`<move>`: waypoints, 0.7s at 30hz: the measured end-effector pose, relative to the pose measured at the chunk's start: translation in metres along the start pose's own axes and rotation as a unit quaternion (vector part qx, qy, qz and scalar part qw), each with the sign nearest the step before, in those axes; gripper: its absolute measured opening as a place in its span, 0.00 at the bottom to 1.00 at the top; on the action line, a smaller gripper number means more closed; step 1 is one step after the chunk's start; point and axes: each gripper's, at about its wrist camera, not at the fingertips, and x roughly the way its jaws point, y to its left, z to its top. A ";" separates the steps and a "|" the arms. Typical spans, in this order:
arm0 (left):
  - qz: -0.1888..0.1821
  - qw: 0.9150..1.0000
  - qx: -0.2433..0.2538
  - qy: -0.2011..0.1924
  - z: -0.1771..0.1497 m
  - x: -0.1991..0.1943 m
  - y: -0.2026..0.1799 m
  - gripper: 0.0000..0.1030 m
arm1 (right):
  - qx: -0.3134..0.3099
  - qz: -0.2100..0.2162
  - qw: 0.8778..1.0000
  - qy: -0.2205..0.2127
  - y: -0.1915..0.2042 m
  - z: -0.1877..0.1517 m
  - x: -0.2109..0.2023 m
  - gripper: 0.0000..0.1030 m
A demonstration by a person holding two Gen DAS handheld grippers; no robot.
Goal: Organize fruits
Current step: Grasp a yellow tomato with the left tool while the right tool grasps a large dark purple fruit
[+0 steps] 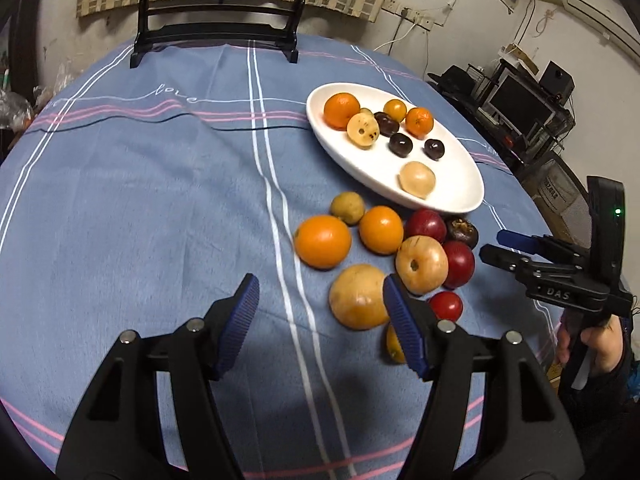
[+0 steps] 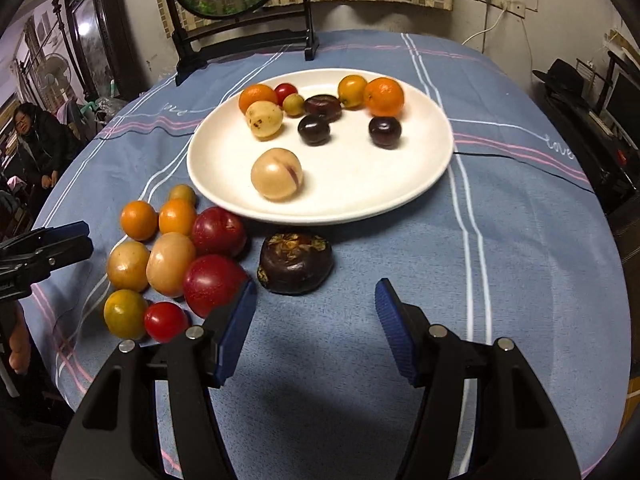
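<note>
A white plate [image 1: 452,196] [image 2: 360,184] on the blue cloth holds oranges, dark plums and pale peaches. Loose fruit lies in front of it: oranges [image 1: 323,241], red plums [image 2: 214,284], tan fruits [image 1: 357,296], a cherry tomato [image 2: 165,321] and a dark mangosteen [image 2: 295,263]. My left gripper [image 1: 320,308] is open above the cloth, its right pad [image 1: 400,320] close beside a tan fruit without pressing it. My right gripper [image 2: 316,304] [image 1: 494,245] is open and empty, just short of the mangosteen. In the right wrist view my left gripper [image 2: 76,236] shows at the left edge.
A black stand [image 1: 216,36] with a round picture screen stands at the table's far edge. A person [image 2: 36,136] sits beyond the table on the left. Shelves with a monitor [image 1: 520,104] stand off to the right. The table edge curves near both grippers.
</note>
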 end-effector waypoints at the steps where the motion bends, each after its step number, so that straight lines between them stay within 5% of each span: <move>1: -0.002 1.000 -0.001 0.000 -0.001 -0.001 0.000 0.64 | -0.001 -0.001 1.000 0.003 0.000 0.000 0.002 0.61; 17: -0.045 0.996 0.065 0.049 -0.027 0.005 -0.046 0.65 | -0.042 0.019 0.999 0.009 0.009 0.015 0.037 0.61; 21: -0.055 0.994 0.071 0.057 -0.031 0.008 -0.055 0.65 | -0.051 0.035 0.998 0.009 0.013 0.016 0.038 0.46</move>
